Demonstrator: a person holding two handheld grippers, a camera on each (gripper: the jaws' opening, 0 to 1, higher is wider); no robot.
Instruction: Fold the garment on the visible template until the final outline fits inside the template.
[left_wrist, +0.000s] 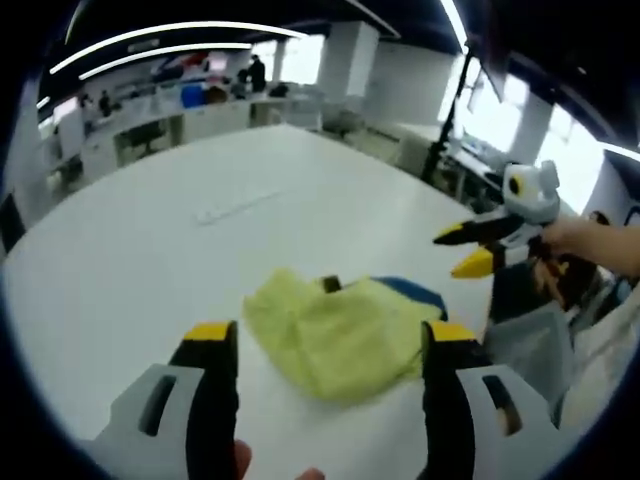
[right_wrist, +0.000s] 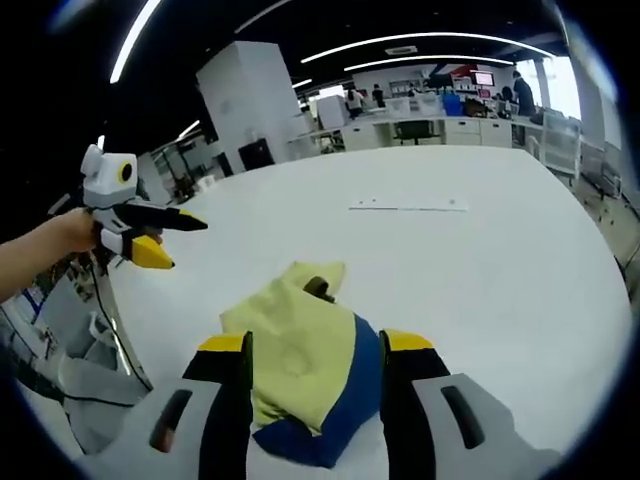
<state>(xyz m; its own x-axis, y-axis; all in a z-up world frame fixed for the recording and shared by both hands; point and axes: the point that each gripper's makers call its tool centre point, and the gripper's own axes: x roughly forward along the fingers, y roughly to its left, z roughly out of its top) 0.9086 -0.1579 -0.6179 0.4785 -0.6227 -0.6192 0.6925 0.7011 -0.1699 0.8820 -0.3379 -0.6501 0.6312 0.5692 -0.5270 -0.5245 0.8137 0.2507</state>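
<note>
The yellow-and-blue garment (left_wrist: 345, 335) lay bunched at the near edge of the white surface (left_wrist: 150, 250), both the left gripper (left_wrist: 330, 350) and right gripper (right_wrist: 315, 355) hovering spread and empty above it; folding seemed unfinished, a fresh grasp of an edge being needed.

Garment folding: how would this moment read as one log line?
garment: crumpled on white table | left gripper: open, above | right gripper: open, above | nothing held

I'm looking across a big white desk (left_wrist: 150, 250) in an open office. Long ceiling light strips (left_wrist: 170, 35) curve over the upper left of the left gripper view. Bright windows (left_wrist: 500, 115) sit upper right, with white pillars (right_wrist: 250, 100) and rows of workstations (right_wrist: 430, 125) behind.
</note>
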